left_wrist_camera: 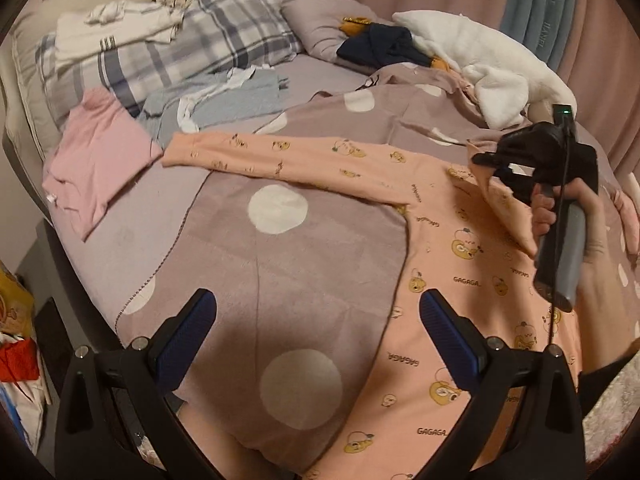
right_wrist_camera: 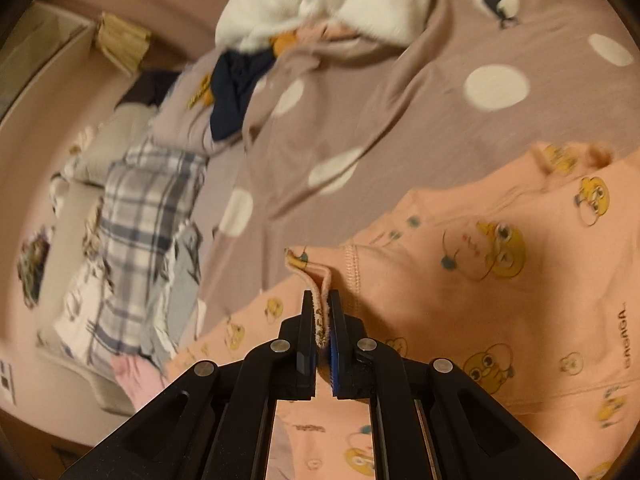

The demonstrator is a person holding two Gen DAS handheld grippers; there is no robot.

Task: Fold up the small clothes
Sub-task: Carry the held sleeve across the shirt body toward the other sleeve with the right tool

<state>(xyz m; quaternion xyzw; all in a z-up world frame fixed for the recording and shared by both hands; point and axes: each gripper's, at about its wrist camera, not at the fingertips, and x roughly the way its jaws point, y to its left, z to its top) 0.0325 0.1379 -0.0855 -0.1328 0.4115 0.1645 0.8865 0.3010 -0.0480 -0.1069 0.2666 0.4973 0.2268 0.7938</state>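
Observation:
A peach small garment (left_wrist_camera: 448,280) printed with yellow cartoon faces lies spread on the mauve dotted bedcover (left_wrist_camera: 280,272). Its left sleeve (left_wrist_camera: 280,156) stretches out flat toward the left. My right gripper (right_wrist_camera: 321,300) is shut on a pinched fold of the garment's right sleeve (right_wrist_camera: 316,276), lifting it over the body; in the left wrist view it appears as a black tool (left_wrist_camera: 536,160) held by a hand (left_wrist_camera: 588,232). My left gripper (left_wrist_camera: 318,308) hovers open above the bedcover beside the garment's left edge, nothing between its blue pads (left_wrist_camera: 184,344).
A folded pink piece (left_wrist_camera: 100,164) and a grey-blue piece (left_wrist_camera: 224,100) lie at the left, near plaid pillows (left_wrist_camera: 172,52). A white plush (left_wrist_camera: 480,64) and dark clothing (left_wrist_camera: 380,46) sit at the back. The bed edge drops off at the left to boxes (left_wrist_camera: 16,340).

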